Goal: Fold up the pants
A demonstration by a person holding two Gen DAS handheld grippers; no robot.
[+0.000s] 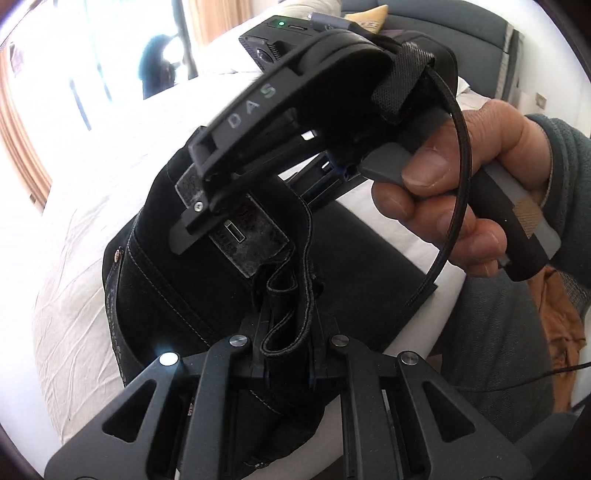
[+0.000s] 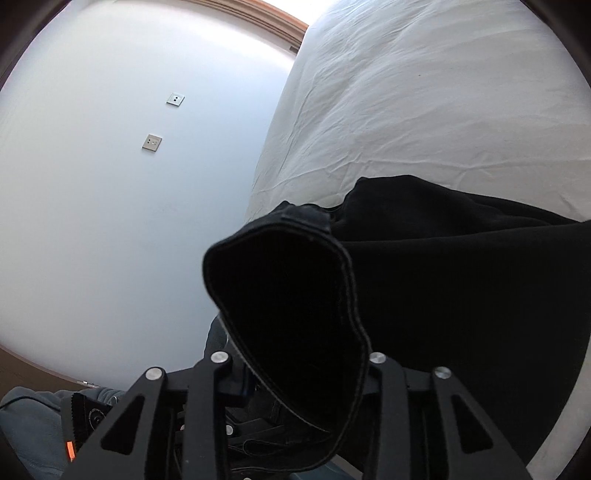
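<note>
while both grippers pinch black pants [image 1: 177,280] | white bed [image 1: 74,258]

A bed with a creased white sheet [image 1: 74,258] fills the room's middle. Bright daylight pours through a window [image 1: 92,74] flanked by tan curtains [image 1: 22,140]. A grey upholstered headboard [image 1: 461,26] stands behind. 2 metal plates [image 2: 152,142] sit on the pale surface [image 2: 110,221] beside the bed.

Left gripper [image 1: 286,332] clamped shut; right gripper [image 2: 299,373] pinching closed.
</note>
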